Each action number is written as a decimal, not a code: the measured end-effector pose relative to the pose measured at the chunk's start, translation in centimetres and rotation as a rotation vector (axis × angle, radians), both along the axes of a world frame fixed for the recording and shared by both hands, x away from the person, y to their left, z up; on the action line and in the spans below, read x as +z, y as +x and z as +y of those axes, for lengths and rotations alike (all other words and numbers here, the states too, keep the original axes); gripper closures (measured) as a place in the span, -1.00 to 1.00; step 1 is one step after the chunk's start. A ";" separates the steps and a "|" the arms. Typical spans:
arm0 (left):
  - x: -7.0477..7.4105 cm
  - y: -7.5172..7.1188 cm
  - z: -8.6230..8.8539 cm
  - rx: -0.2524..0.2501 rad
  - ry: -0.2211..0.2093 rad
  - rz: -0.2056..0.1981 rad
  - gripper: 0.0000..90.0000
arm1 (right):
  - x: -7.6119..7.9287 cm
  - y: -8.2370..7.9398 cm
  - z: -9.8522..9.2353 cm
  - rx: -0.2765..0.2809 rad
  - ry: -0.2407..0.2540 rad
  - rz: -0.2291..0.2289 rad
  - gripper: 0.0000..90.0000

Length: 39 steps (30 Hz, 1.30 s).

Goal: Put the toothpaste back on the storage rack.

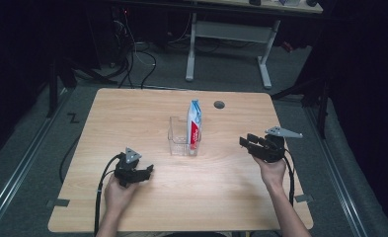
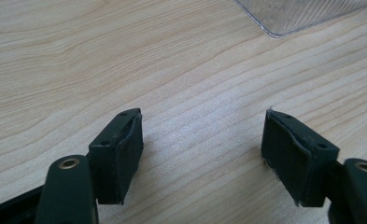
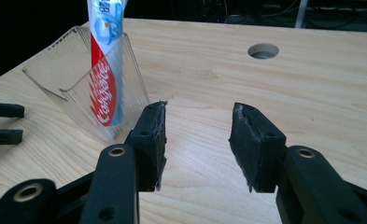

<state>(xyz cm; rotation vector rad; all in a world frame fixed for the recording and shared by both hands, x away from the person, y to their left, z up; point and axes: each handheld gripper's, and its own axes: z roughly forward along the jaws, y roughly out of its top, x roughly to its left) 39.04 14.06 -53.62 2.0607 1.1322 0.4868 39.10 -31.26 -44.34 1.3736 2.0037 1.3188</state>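
A red, white and blue toothpaste tube [image 1: 195, 123] stands upright in a clear plastic container [image 1: 178, 140] at the middle of the wooden table [image 1: 132, 108]. My right gripper [image 1: 244, 143] hovers to the right of the container, pointing left at it. It is open and nothing lies between its fingers. In the right gripper view the gripper [image 3: 197, 135] faces the tube [image 3: 105, 70] and the container [image 3: 74, 74], a short way off. My left gripper [image 1: 149, 171] sits low at the front left, open over bare wood. The left gripper view has that gripper [image 2: 202, 140] below a corner of the container [image 2: 302, 14].
A round cable hole [image 1: 219, 104] lies in the table top behind and to the right of the container. Beyond the far edge stands a white-legged desk [image 1: 231, 34], with cables on the floor [image 1: 132, 59]. Dark surroundings flank both sides.
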 end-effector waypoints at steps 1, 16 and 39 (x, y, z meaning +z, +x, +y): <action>0.0 0.0 0.0 0.000 0.000 0.000 -0.33 | -0.2 0.0 0.0 -0.002 0.001 0.004 0.23; 0.0 0.0 0.0 0.000 0.001 0.000 -0.33 | -1.8 -0.4 -0.8 -0.029 0.022 0.032 0.24; 0.0 0.0 0.0 0.000 0.001 0.000 -0.33 | -4.6 -0.1 -0.3 -0.039 -0.023 0.080 0.24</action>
